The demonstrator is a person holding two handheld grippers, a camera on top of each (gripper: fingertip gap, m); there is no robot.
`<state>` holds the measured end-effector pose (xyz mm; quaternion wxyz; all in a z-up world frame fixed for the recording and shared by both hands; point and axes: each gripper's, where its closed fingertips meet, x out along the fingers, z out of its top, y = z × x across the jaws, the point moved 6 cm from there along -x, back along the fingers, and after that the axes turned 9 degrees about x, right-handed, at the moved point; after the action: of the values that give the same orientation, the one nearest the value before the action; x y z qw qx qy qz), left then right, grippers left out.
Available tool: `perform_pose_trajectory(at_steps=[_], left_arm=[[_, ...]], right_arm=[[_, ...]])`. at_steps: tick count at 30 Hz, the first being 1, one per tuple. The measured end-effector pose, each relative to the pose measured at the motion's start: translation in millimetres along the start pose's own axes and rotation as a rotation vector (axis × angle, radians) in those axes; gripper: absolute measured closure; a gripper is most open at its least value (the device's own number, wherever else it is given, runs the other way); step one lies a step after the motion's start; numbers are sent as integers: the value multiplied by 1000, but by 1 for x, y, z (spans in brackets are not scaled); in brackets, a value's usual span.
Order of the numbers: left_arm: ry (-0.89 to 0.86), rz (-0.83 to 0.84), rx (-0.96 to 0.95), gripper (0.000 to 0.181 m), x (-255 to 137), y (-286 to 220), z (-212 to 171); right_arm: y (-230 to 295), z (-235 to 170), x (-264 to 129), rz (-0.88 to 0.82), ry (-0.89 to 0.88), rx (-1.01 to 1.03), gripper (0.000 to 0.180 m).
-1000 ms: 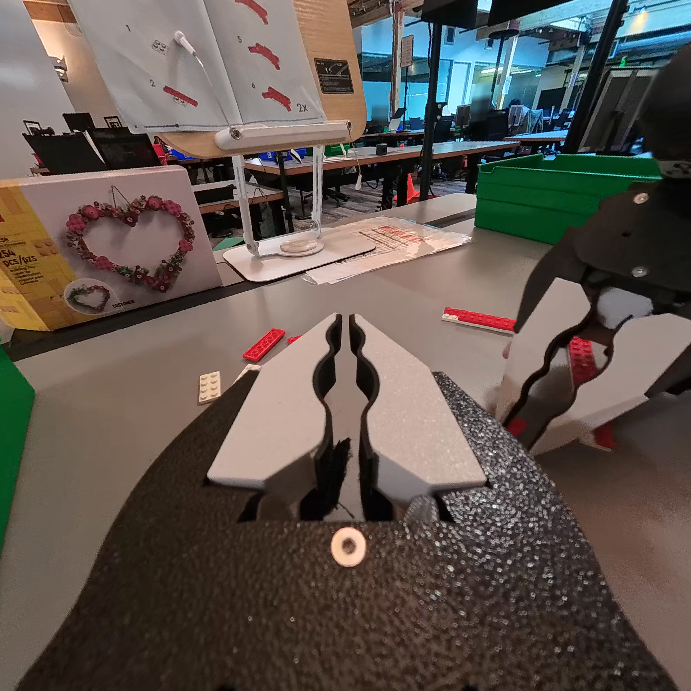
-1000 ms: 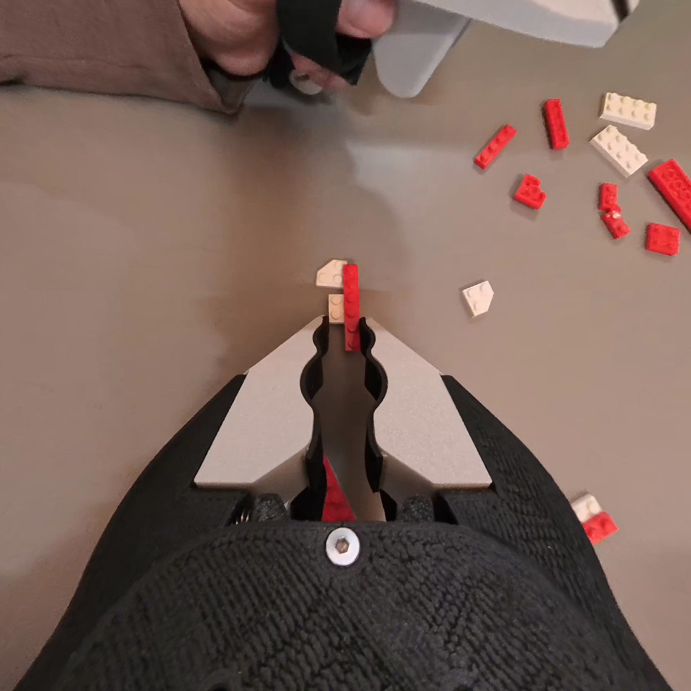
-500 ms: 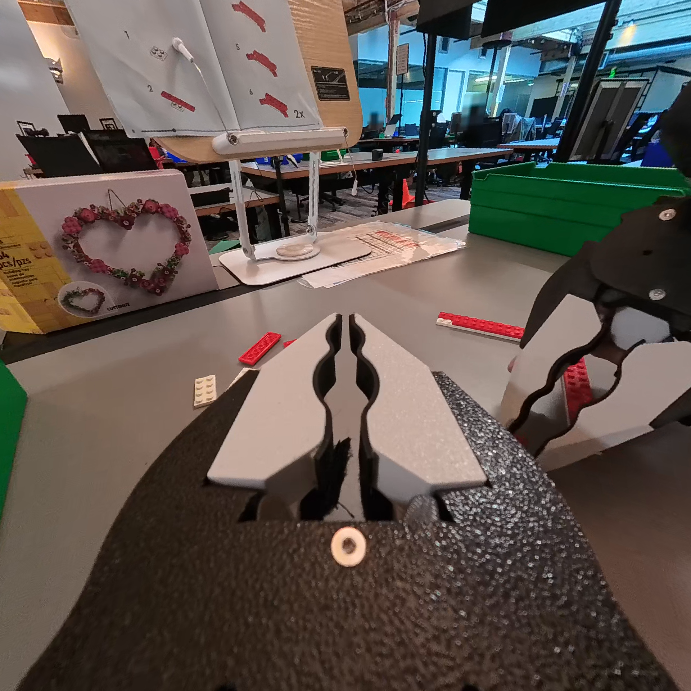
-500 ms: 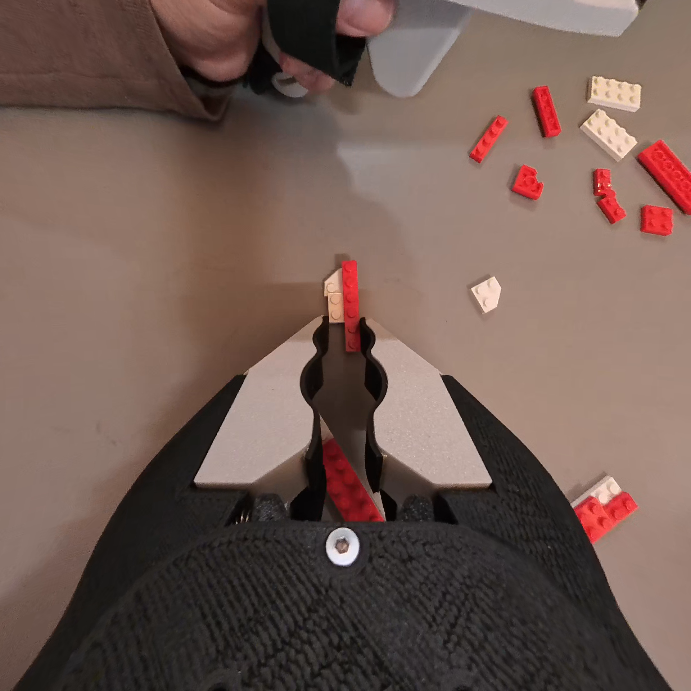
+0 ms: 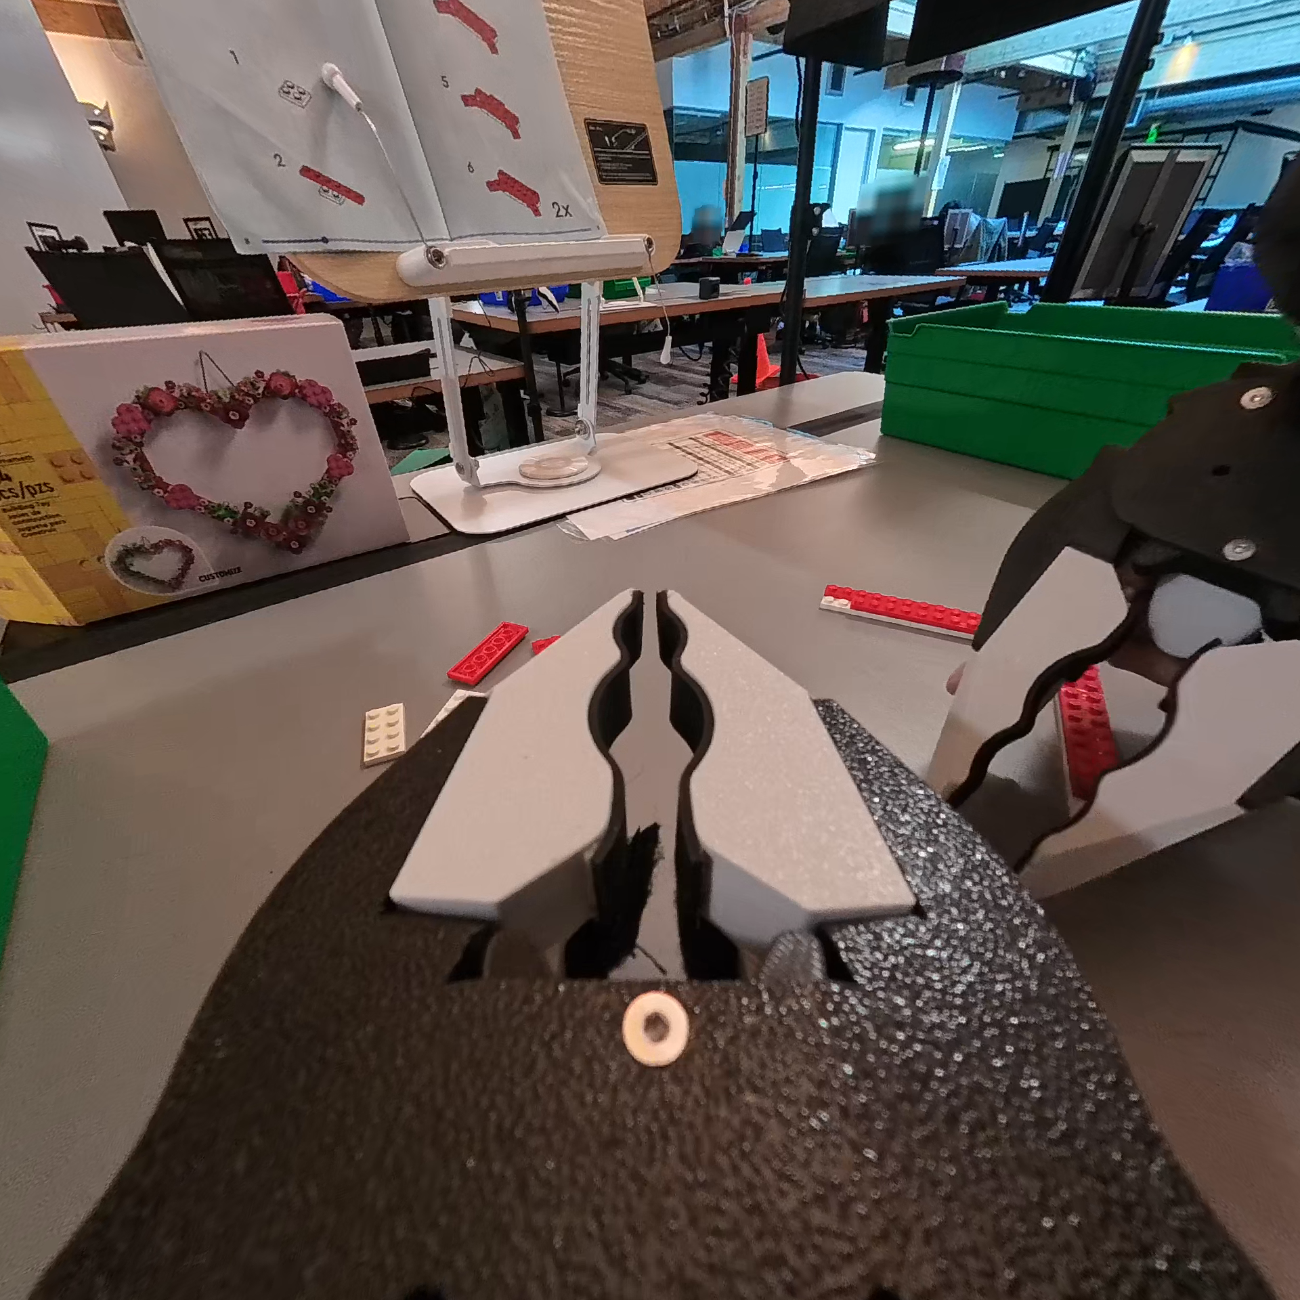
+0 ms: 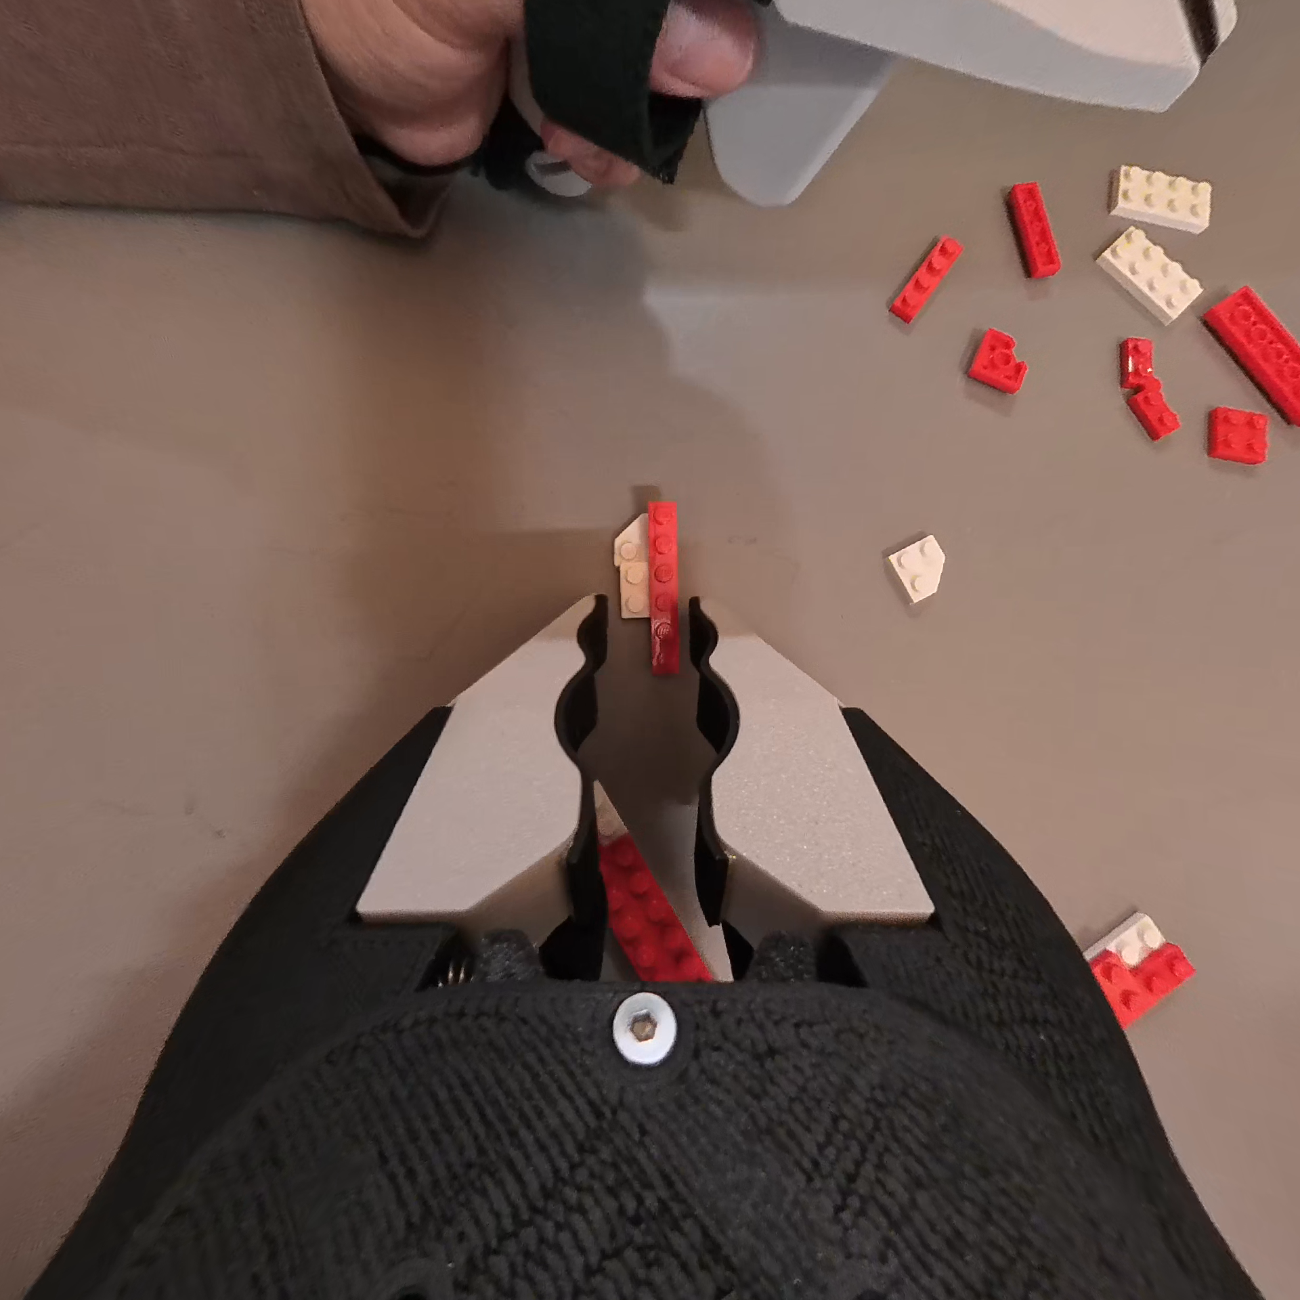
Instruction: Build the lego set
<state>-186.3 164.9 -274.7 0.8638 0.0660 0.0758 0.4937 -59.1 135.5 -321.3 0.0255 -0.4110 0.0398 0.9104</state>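
In the right wrist view my right gripper [image 6: 647, 605] is shut on a narrow red plate with white pieces along its left side [image 6: 663, 563], held low over the grey table [image 6: 281, 492]. A long red brick [image 6: 647, 914] lies under its fingers. It also shows through the jaws in the left wrist view [image 5: 1087, 731], where the right gripper [image 5: 950, 795] stands at the right. My left gripper [image 5: 648, 596] is shut and empty, above the table. A hand [image 6: 436, 77] holds it at the top of the right wrist view.
Loose red and white bricks lie at the upper right [image 6: 995, 360], a white wedge [image 6: 916, 566] nearer, and a red-and-white piece [image 6: 1139, 967] at lower right. The instruction booklet on its stand [image 5: 394, 119], the set box [image 5: 197, 457] and green bins [image 5: 1055, 380] stand at the back. Across from one pair of fingers to the other is roughly 12 cm. Between my right fingertips and the long red brick [image 6: 647, 914] there is roughly 8 cm. My left wrist view [image 5: 1091, 750] looks at it from another angle.
The white wedge that lay just apart from the held plate now sits against its white side. The right gripper shifted slightly, so more of the long red brick shows beneath it. The left gripper stayed shut.
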Motion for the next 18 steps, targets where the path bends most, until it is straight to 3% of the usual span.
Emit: perform_pose_trajectory(at_steps=[18], left_arm=[[2,-4,2,179,0,-1,0]], right_arm=[[-1,-2,-1,-2,46,-40,166]])
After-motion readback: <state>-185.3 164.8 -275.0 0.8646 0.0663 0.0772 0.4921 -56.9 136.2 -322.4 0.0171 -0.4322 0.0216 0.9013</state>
